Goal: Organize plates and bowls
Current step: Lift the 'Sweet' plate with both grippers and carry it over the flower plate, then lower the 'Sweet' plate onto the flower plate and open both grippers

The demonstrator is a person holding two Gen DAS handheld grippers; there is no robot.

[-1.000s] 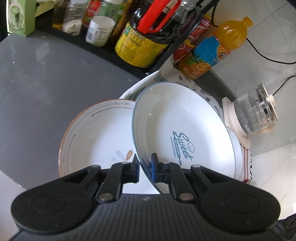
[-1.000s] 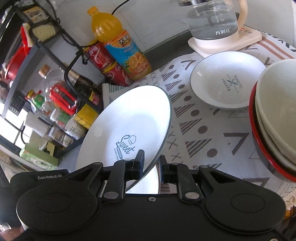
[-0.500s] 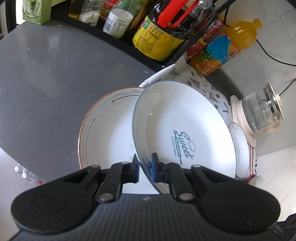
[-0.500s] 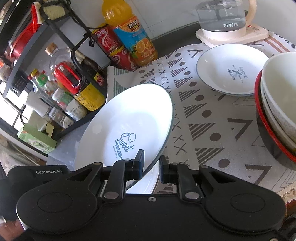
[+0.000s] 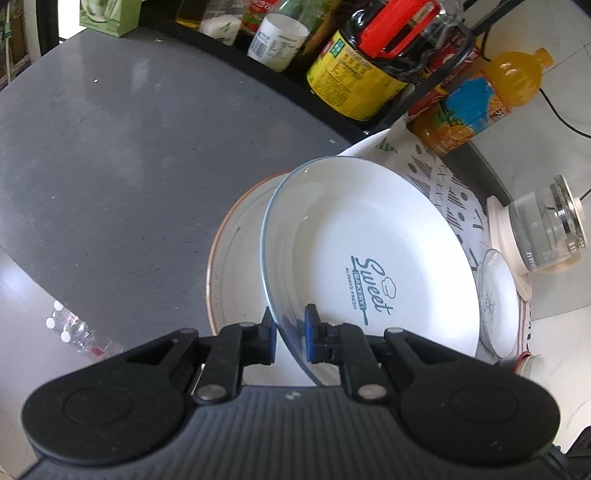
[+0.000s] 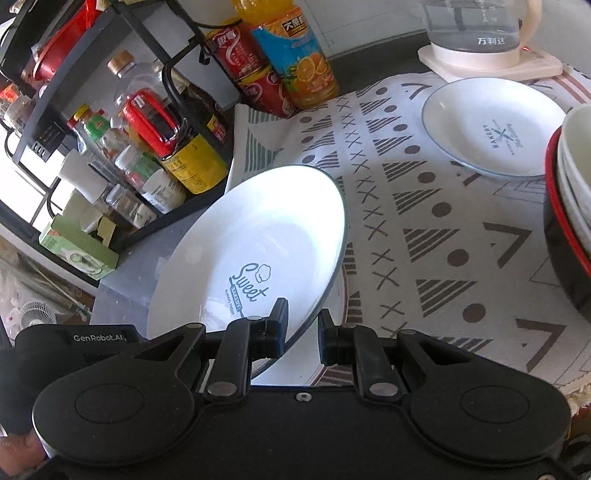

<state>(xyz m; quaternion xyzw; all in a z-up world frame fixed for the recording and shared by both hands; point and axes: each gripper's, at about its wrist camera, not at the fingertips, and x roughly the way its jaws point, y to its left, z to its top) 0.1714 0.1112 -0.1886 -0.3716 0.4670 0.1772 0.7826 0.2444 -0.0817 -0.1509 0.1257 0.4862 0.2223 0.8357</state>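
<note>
Both claws, left [image 5: 289, 332] and right [image 6: 302, 334], pinch the tilted Sweet plate [image 5: 369, 258] over the rimmed plate [image 5: 236, 258]; bowls [image 6: 569, 221] are stacked, while the small plate [image 6: 491, 129] lies loose on the worktop [image 5: 110, 147].

The grey tabletop [image 5: 122, 147] lay bare to the left of the plates and gave open passage. Behind it the black condiment rack [image 6: 155, 225], crowded with bottles and a yellow-labelled sauce jug [image 5: 354, 81], closed off the far edge. An orange juice bottle [image 6: 295, 55] and red cans [image 6: 255, 77] stood just beside the rack at the cloth's corner. The patterned cloth [image 6: 424, 229] was free across its middle. A small white plate [image 6: 495, 129] and a glass kettle [image 6: 476, 33] blocked its far end, and stacked bowls [image 6: 569, 206] walled the right edge.
</note>
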